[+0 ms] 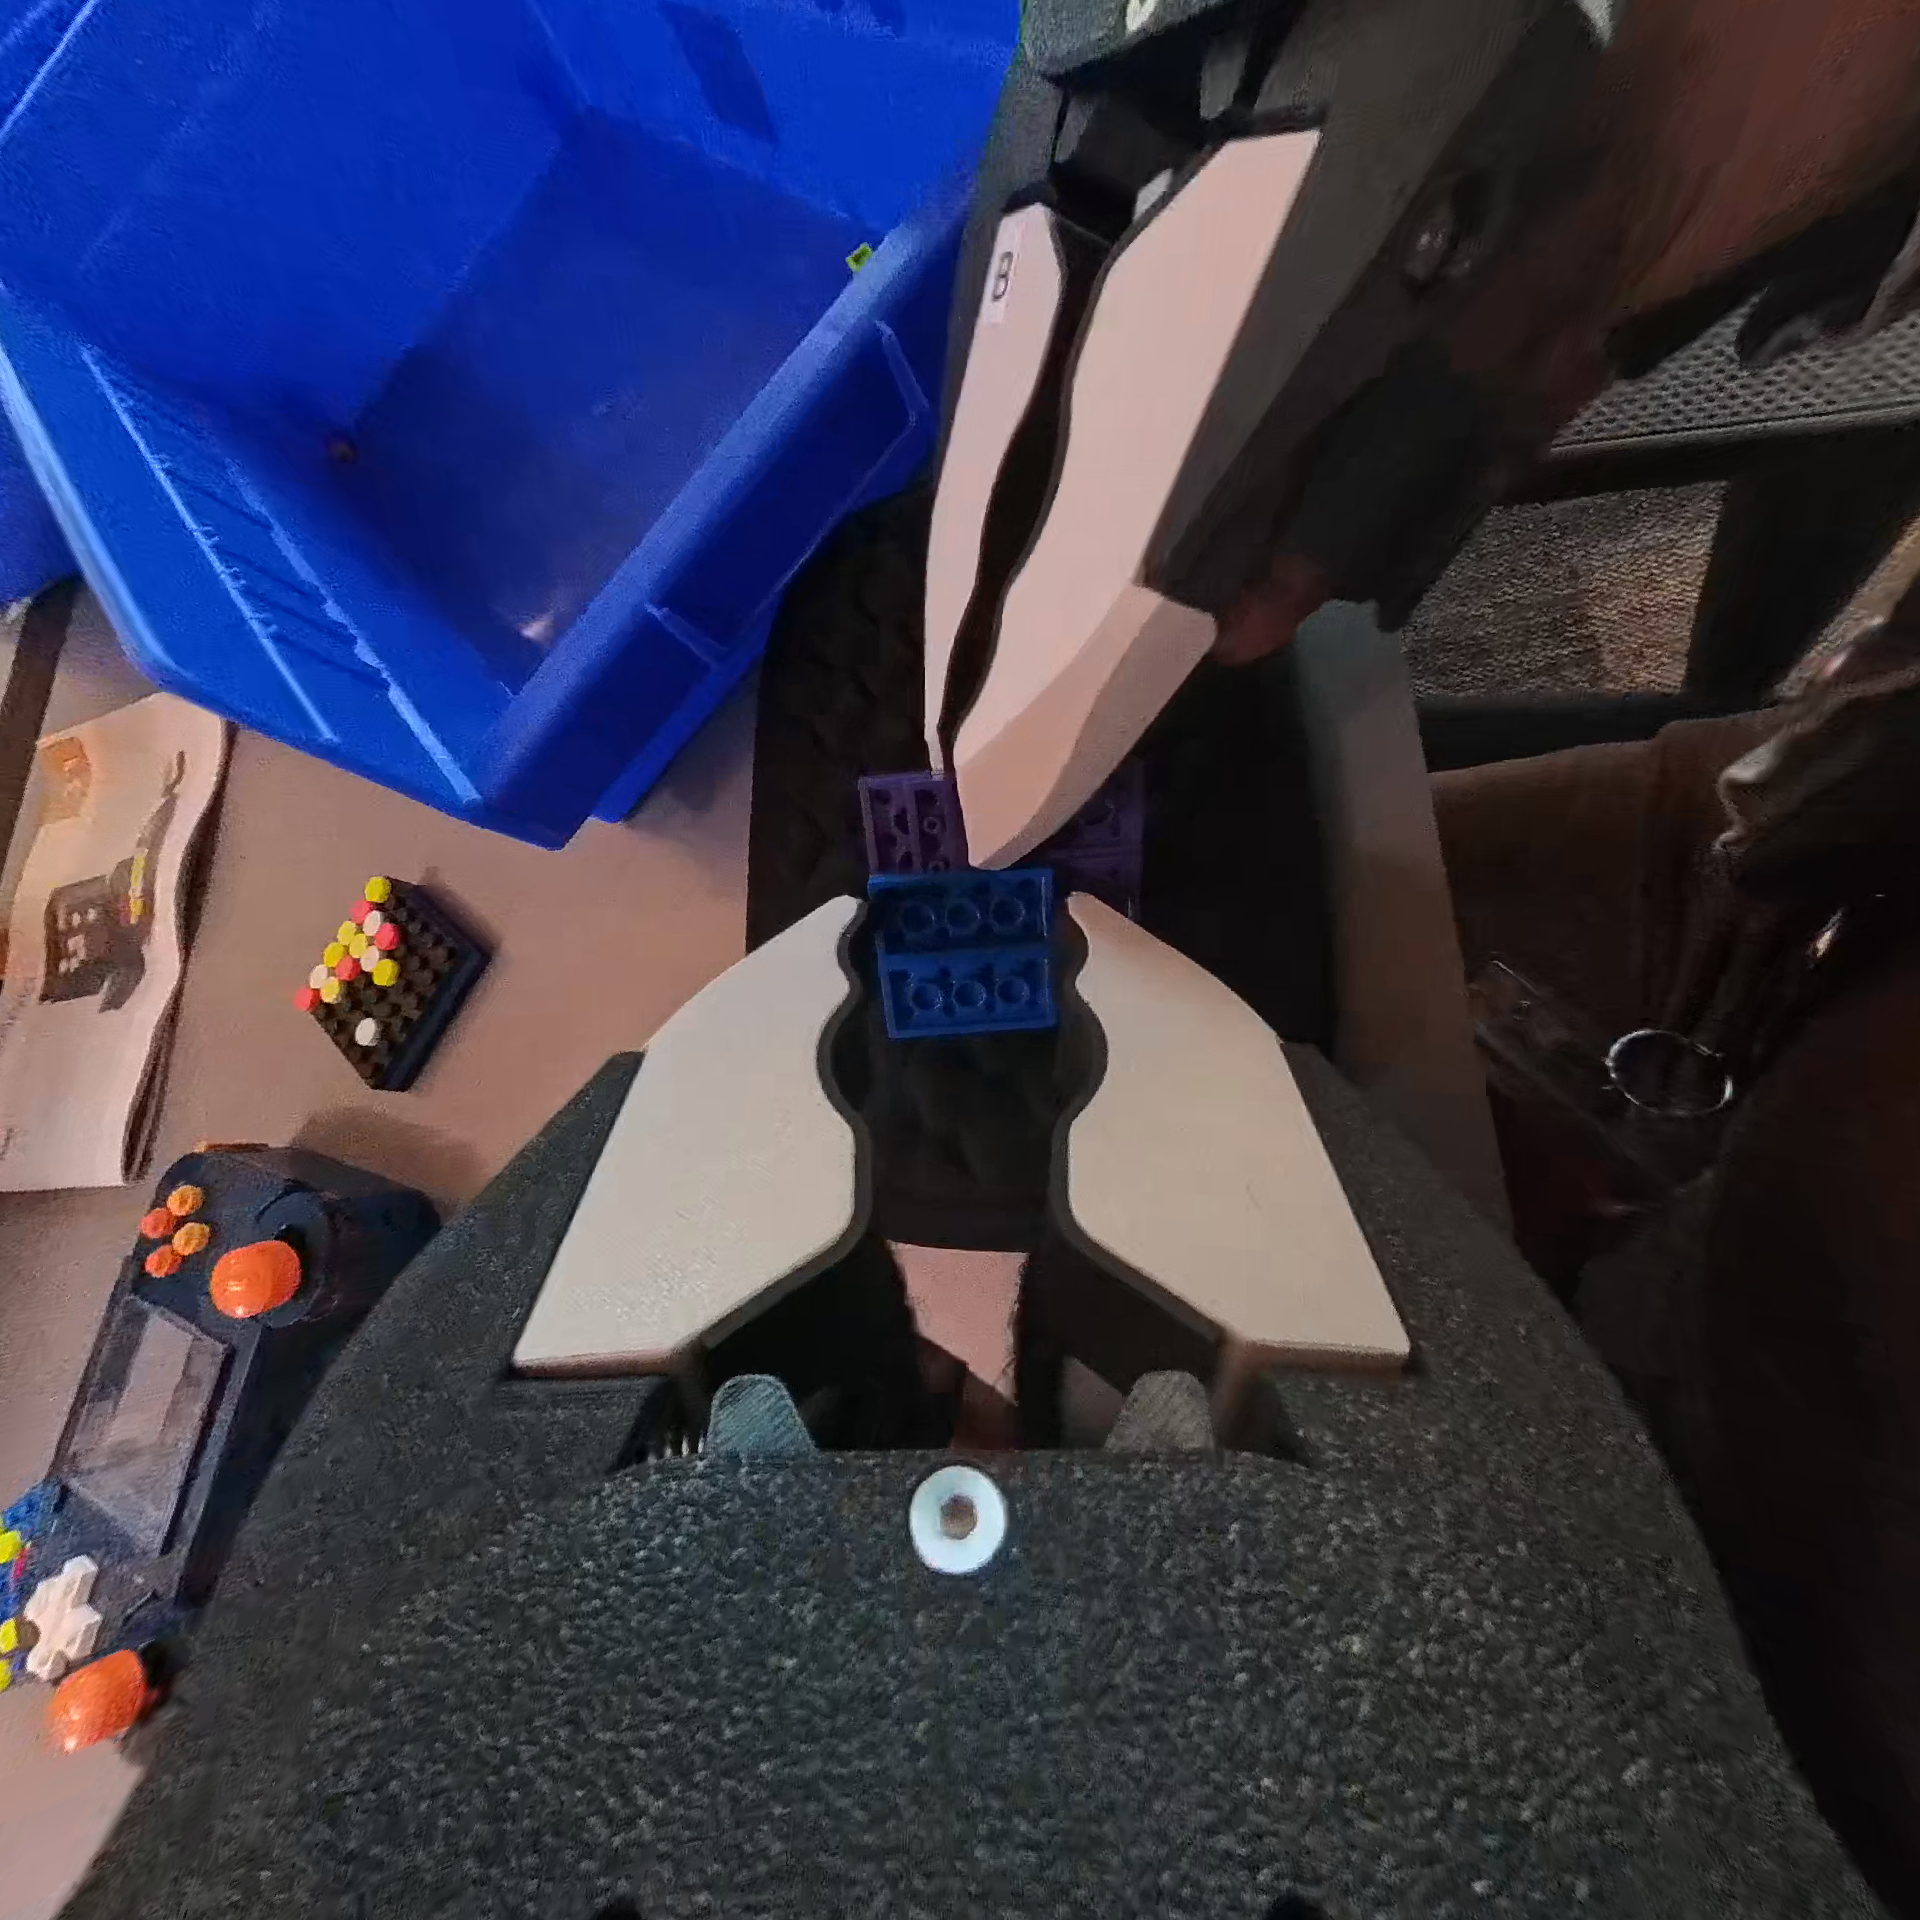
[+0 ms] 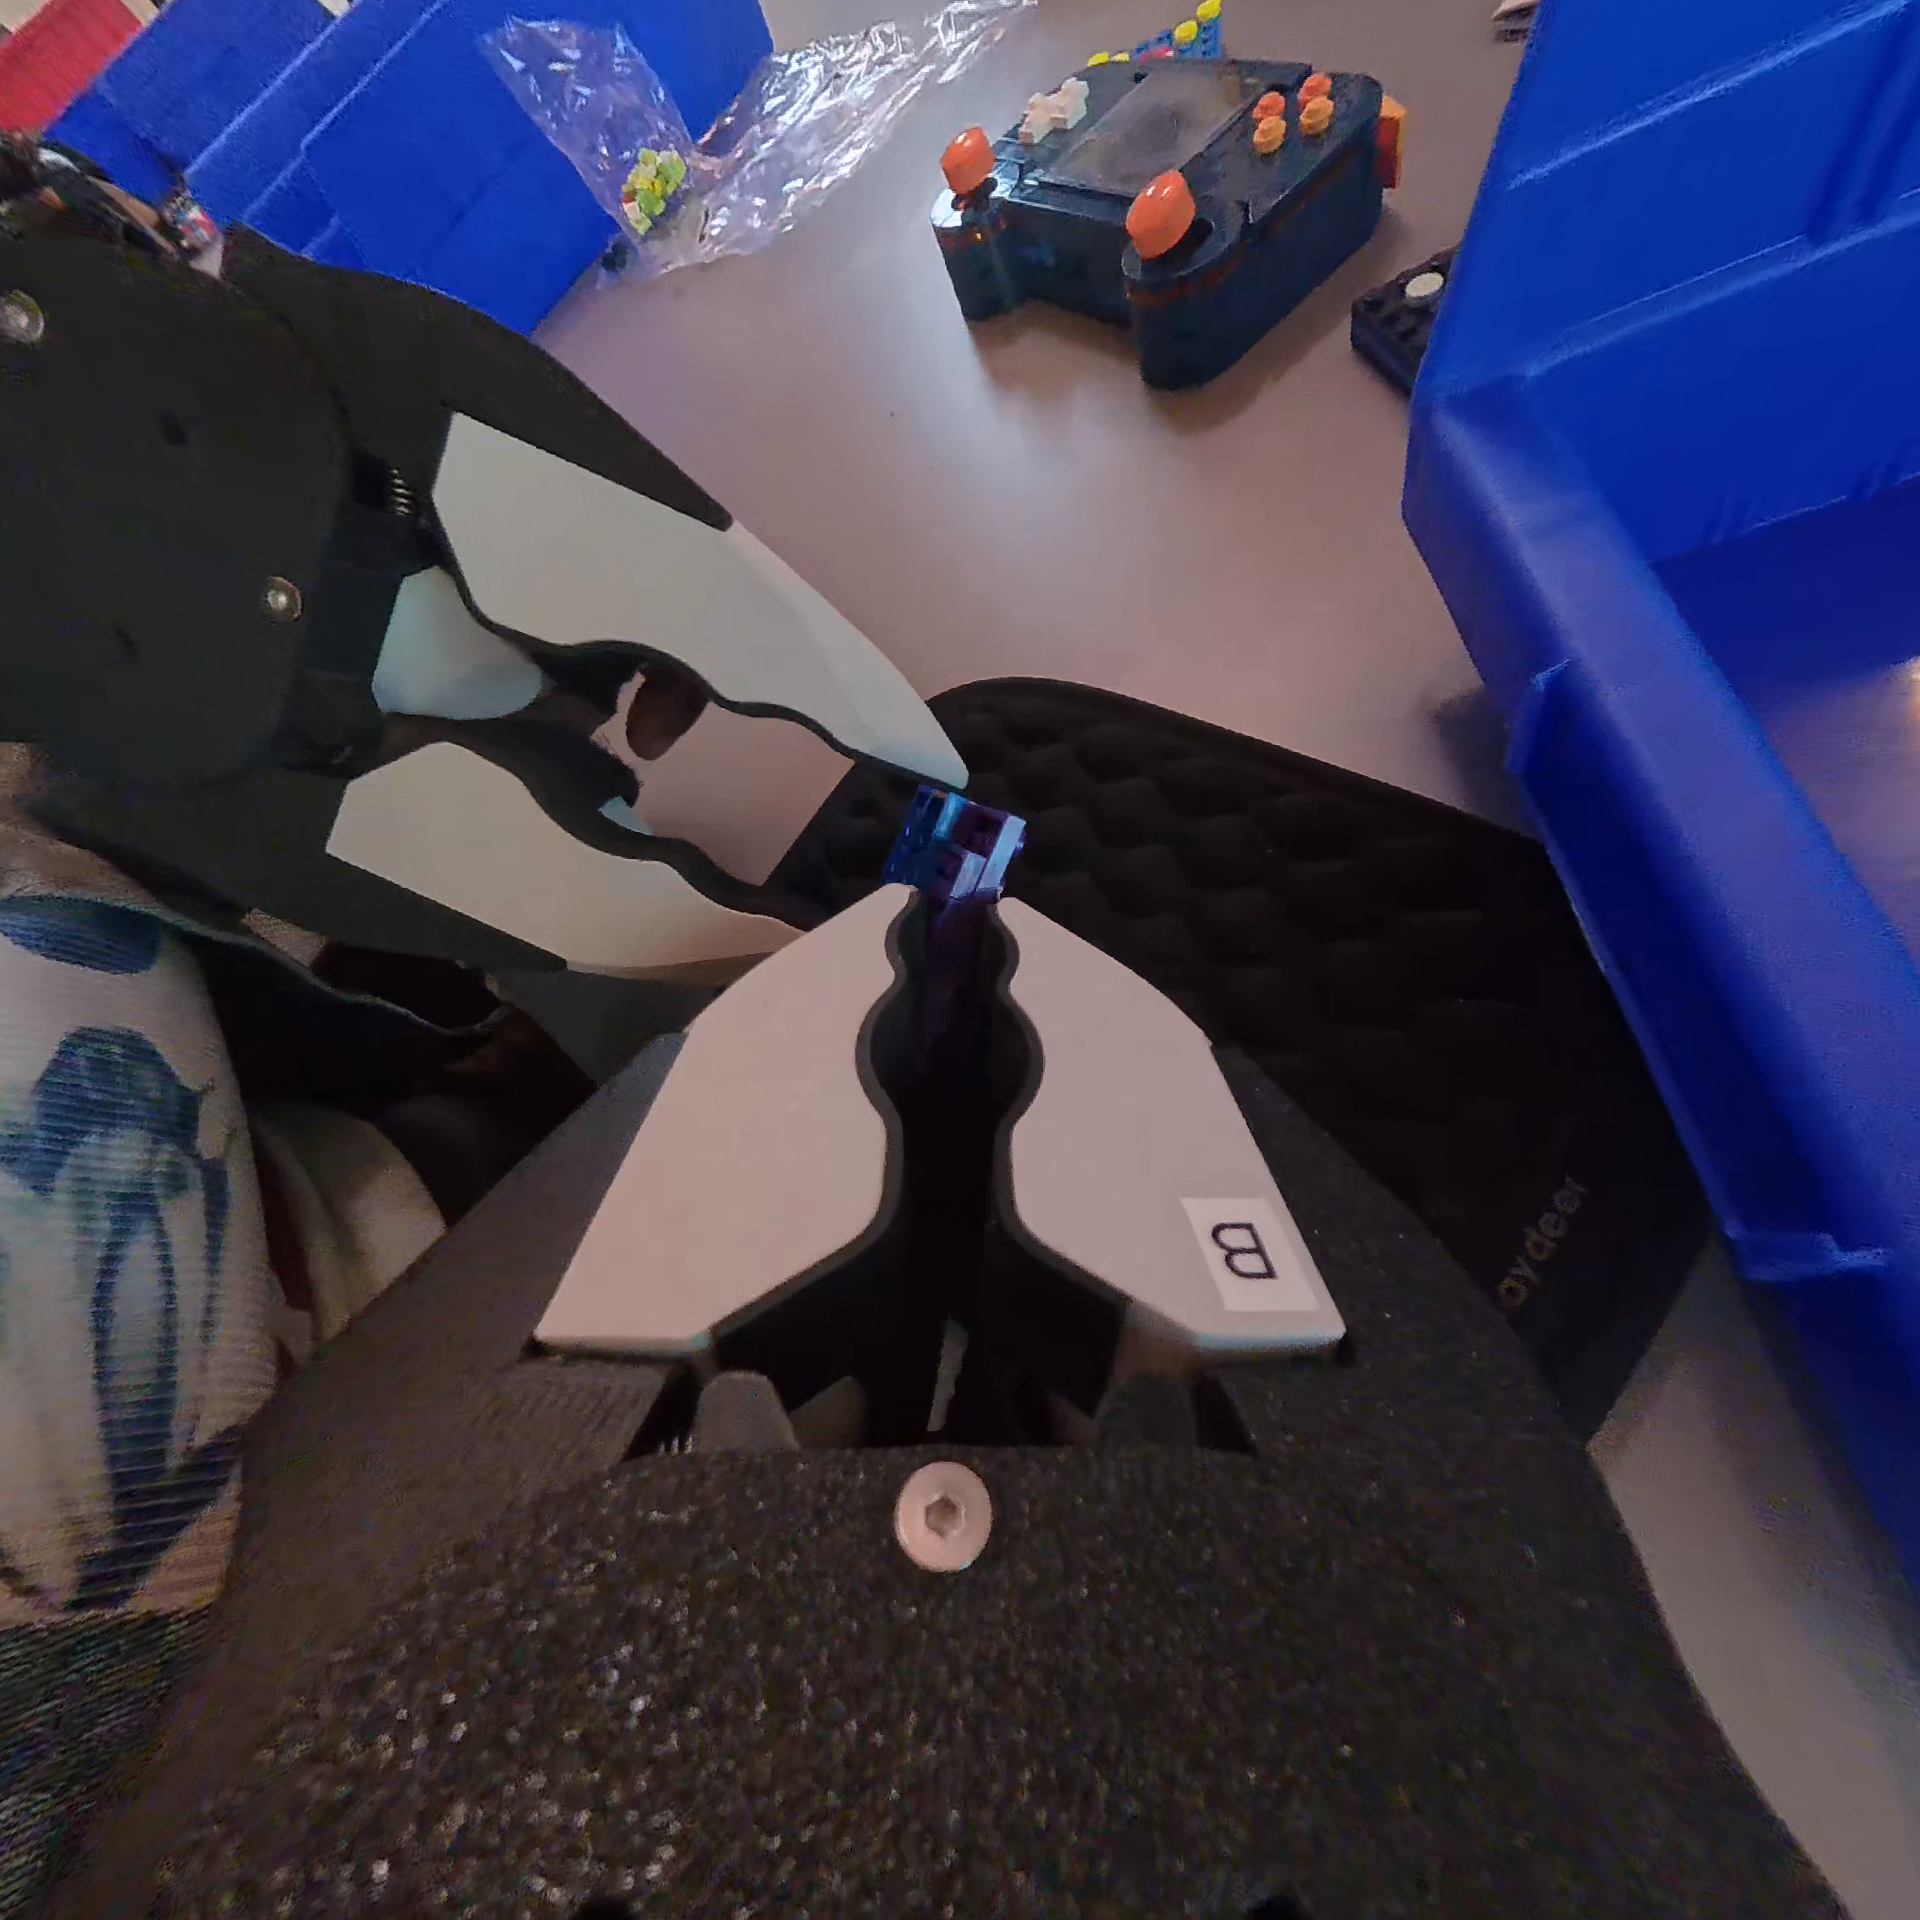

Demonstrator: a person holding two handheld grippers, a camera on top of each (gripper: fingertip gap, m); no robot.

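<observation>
My left gripper (image 1: 966, 920) is shut on a small stack of blue bricks (image 1: 966, 961), seen from their hollow undersides. My right gripper (image 1: 961, 831) comes down from above, its two fingers shut on a purple brick piece (image 1: 912, 831) that touches the top of the blue bricks. In the right wrist view my right gripper (image 2: 951, 906) pinches the thin purple piece (image 2: 951, 940) edge-on. The left gripper (image 2: 914, 847) reaches in from the left and holds the blue bricks (image 2: 925, 826) against it. Both are held above a black foam mat (image 2: 1247, 883).
A blue bin (image 1: 436, 364) stands at the left; it also shows in the right wrist view (image 2: 1683, 436). A brick-built game controller (image 2: 1164, 208), a black studded plate (image 1: 400, 982) with coloured studs, an instruction booklet (image 1: 94, 935) and a clear plastic bag (image 2: 727, 135) lie on the table.
</observation>
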